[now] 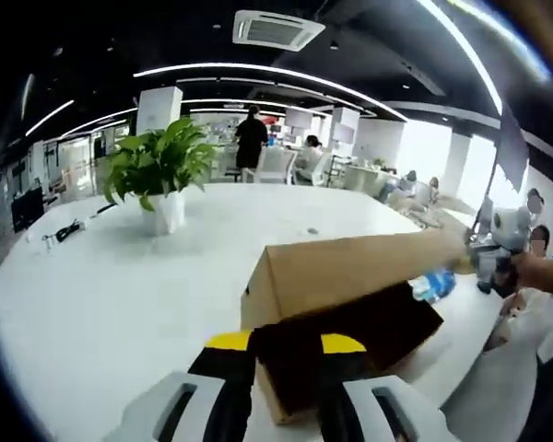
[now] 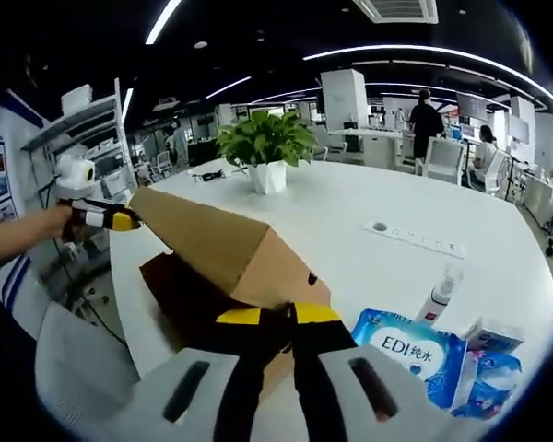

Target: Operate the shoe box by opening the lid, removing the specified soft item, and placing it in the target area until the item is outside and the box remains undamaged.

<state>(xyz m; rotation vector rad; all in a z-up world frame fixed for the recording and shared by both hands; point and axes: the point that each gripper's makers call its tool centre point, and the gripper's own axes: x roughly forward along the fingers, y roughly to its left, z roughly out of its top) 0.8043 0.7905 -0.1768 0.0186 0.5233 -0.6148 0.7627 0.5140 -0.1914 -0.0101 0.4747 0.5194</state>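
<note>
Left gripper view: the left claw [image 1: 286,354] gripped the shoe box [image 1: 341,318] wall on the white table [image 1: 120,295]; lid [image 1: 350,262] raised. Right gripper view: the right claw [image 2: 276,322] clasped the box's near edge; the left claw [image 2: 111,219] held the lid [image 2: 217,244] tip; wipes pack [image 2: 410,354] beside.

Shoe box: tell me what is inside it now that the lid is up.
The shoe box stands with its lid raised. Under the lid the interior is dark brown and shadowed; no item can be made out. The lid and each view's own gripper cover much of the opening, so its contents stay hidden.
</note>
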